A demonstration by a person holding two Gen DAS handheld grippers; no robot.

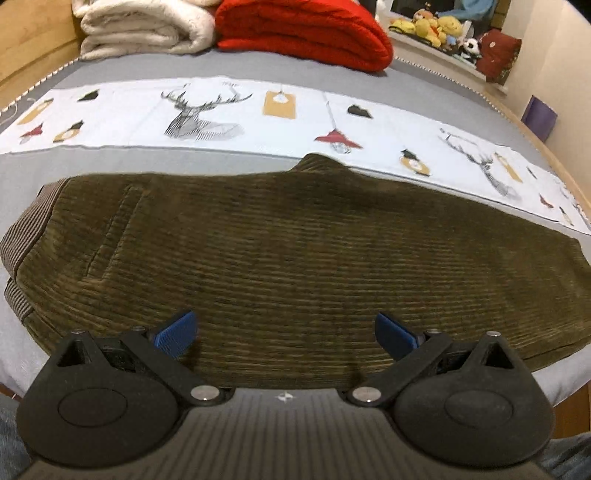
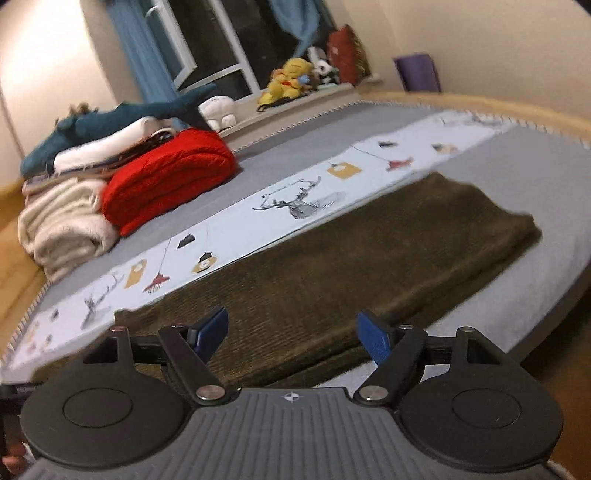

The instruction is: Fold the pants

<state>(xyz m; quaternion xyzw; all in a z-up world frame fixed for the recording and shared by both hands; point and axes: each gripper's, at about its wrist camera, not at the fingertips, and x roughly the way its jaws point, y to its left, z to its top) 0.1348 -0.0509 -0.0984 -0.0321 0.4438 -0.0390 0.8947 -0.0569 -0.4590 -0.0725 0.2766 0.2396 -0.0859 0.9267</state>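
We've got the pants (image 1: 295,258) lying flat on the bed (image 1: 147,162). Our left gripper (image 1: 284,334) and right gripper (image 2: 291,334) both hang over them, jaws wide apart, gripping nothing.

Olive-brown ribbed corduroy pants (image 1: 295,251); red blanket (image 1: 306,29); deer-print white cloth (image 1: 207,110)

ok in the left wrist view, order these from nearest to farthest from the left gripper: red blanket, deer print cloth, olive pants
1. olive pants, directly under and ahead of the left gripper
2. deer print cloth, strip lying beyond the pants
3. red blanket, folded at the far end
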